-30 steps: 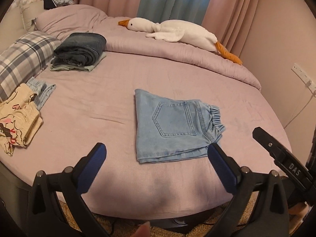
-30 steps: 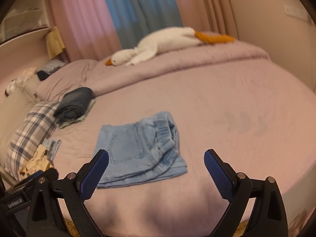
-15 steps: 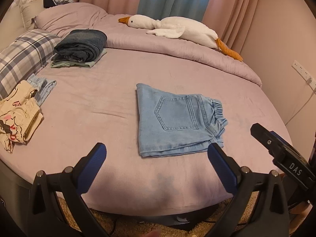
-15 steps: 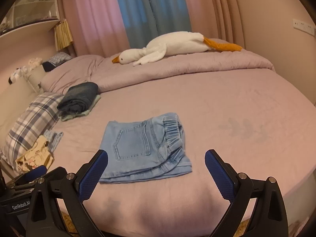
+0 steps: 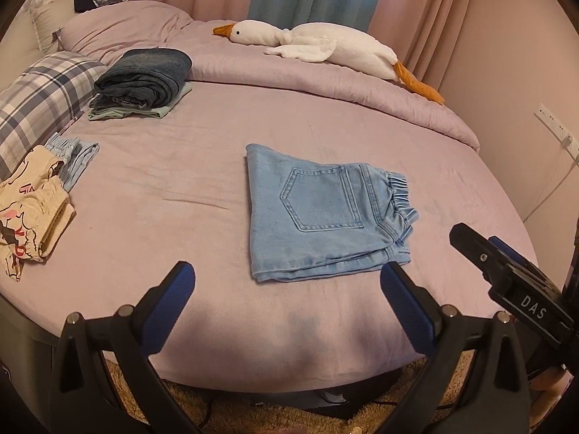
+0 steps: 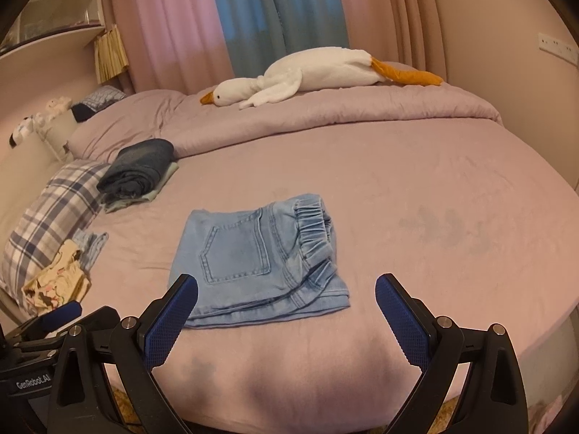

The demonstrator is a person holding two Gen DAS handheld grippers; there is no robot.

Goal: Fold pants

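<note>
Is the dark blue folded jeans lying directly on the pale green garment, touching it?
Touching. In the left wrist view, the dark folded jeans rest on top of the pale green garment, with no gap between them.

We see a plush goose (image 5: pixel 318 45) on the duvet (image 5: pixel 325 83), with a plaid pillow (image 5: pixel 39 97) well apart.

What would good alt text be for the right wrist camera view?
Folded light blue denim pants lie on a lilac bed, just beyond the open, empty right gripper. Farther back are a plush goose, a stack of dark folded jeans and a plaid pillow; the left gripper peeks in at lower left.
</note>
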